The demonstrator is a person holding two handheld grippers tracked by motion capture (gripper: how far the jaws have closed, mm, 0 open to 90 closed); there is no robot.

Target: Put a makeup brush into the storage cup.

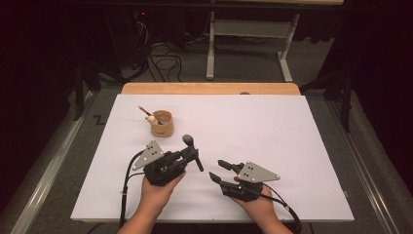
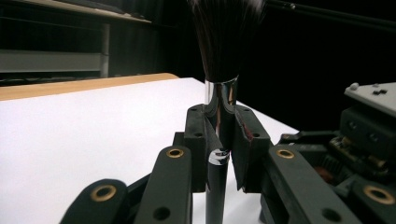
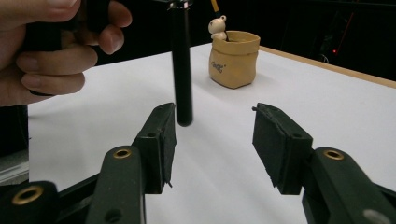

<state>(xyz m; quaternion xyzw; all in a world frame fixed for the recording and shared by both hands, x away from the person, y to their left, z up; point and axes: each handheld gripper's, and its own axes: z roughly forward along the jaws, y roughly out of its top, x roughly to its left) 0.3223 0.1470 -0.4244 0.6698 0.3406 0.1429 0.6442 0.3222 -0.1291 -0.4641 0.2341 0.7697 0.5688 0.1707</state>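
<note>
1. The left gripper [image 1: 194, 157] had its fingers [image 2: 198, 140] clamped on a makeup brush [image 2: 219, 100], gripping it at the shiny metal ferrule just below the dark bristles.
2. In the left gripper view the bristles rose above the fingers and the black handle ran down between them and out at the bottom.
3. In the high view the brush [image 1: 192, 150] stood tilted, its head above the left fingers and its handle slanting down toward the right gripper [image 1: 217, 170].
4. The right gripper's fingers [image 3: 161, 140] stood apart with nothing between the pads.
5. The brush handle's lower end [image 3: 182, 70] hung just beyond the tip of the finger seen at the left of the right gripper view, clear of both pads and above the white tabletop [image 1: 253, 131].
6. A tan bag-shaped holder [image 1: 161, 123] sat on the tabletop well beyond both pairs of fingers, with a small bear figure [image 3: 217, 27] at its rim.
7. The person's left hand [image 3: 51, 51] wrapped the left gripper's body.
</note>
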